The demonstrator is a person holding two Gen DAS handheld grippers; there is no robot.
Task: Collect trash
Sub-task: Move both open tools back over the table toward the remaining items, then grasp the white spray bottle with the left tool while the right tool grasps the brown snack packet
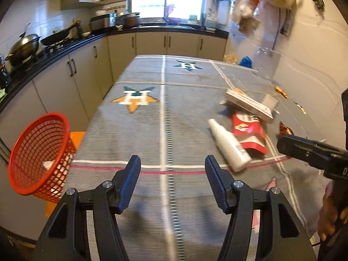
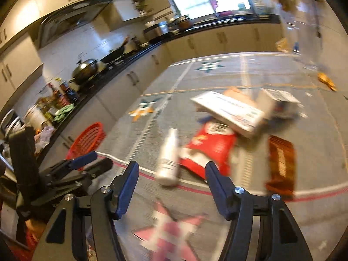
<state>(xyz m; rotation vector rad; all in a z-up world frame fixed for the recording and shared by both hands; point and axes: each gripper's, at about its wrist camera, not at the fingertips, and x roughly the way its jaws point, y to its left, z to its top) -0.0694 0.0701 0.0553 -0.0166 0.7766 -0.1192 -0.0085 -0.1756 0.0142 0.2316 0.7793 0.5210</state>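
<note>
The table (image 1: 134, 130) is covered by a grey cloth with star motifs. A red mesh basket (image 1: 41, 152) is seen just off its left edge, tilted, with a white scrap inside; it is judged to serve as the trash receptacle. The remaining trash is clustered toward the right edge: a flat white carton (image 1: 250, 104) lying partly over a red snack packet (image 1: 250, 134), a white bottle (image 1: 228, 148) on its side touching that packet, and a brown wrapper (image 2: 281, 165) just beside them. Smaller scraps are noted farther along the right edge.

The left hand-held gripper (image 1: 173, 187) is released and empty above the near middle of the table. The right hand-held gripper (image 2: 171, 187) is likewise released, nothing between its pads, directed toward the bottle and packet.

The step in hand is judged to be an approach for the next pickup. A descent onto the bottle, straddling its body, is called for before closing.
</note>
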